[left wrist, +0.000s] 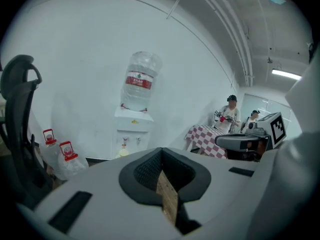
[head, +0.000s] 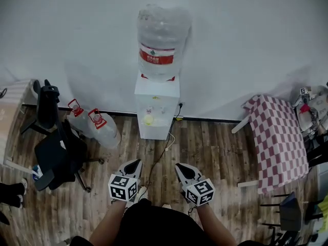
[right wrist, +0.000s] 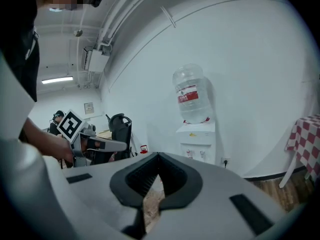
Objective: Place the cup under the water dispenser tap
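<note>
A white water dispenser (head: 156, 106) with a big clear bottle on top stands against the far wall. A small yellow cup (head: 148, 120) sits in its recess under the taps. It also shows low on the dispenser (left wrist: 132, 129) as the yellow cup (left wrist: 123, 153) in the left gripper view. My left gripper (head: 134, 164) and right gripper (head: 180, 168) hover side by side close to my body, well short of the dispenser. Both are shut with nothing between the jaws. The right gripper view shows the dispenser (right wrist: 200, 141) ahead beyond the closed jaws.
Two spare water bottles (head: 95, 127) lie on the wooden floor left of the dispenser, next to a black office chair (head: 56, 152). A red-checked table (head: 279, 140) stands at the right. A cable (head: 164, 150) runs from the dispenser across the floor. People stand far off (left wrist: 230, 114).
</note>
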The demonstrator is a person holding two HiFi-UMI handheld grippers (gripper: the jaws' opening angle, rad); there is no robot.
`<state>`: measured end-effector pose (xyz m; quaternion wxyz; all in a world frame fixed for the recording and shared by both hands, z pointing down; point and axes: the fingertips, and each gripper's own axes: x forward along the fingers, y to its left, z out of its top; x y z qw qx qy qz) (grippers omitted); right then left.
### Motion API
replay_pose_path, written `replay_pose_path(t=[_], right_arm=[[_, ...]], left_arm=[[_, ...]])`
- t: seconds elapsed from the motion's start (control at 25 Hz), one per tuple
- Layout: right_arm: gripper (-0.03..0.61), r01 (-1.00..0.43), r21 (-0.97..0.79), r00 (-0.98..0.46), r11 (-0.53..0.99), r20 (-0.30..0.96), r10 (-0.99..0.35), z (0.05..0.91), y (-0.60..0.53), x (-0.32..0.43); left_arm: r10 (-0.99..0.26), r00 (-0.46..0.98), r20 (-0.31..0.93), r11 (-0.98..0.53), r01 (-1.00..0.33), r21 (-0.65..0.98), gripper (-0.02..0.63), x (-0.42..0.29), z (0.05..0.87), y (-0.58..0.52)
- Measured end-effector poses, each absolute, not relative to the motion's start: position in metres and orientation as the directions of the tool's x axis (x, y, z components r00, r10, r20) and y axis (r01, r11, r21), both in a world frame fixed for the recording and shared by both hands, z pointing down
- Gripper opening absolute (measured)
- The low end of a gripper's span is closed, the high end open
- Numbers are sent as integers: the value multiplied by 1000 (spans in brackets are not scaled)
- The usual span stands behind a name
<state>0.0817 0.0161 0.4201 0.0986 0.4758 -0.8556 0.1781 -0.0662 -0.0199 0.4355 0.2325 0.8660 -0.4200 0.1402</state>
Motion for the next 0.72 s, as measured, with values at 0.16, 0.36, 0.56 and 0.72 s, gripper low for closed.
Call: replay_pose_path(t=[0.16, 0.36, 0.56, 0.72], right_arm=[[21, -838, -233, -546, 494, 329, -771, 420, 50, 104], [21, -818, -260, -574, 512, 320, -754, 430, 87, 122], [21, -809, -307, -583, 502, 310, -751, 441, 114, 135], [21, -812, -316, -575, 491, 288, -766, 435, 124, 143]], left_arm=[[-663, 621, 419, -553, -783, 285, 14, -39, 423, 15], [-681, 593, 429, -535, -804, 261, 14, -24, 419, 59], [-703, 557, 442, -485, -830, 275, 14, -25, 422, 97], [-707, 551, 444, -493, -834, 249, 14, -22, 417, 106]])
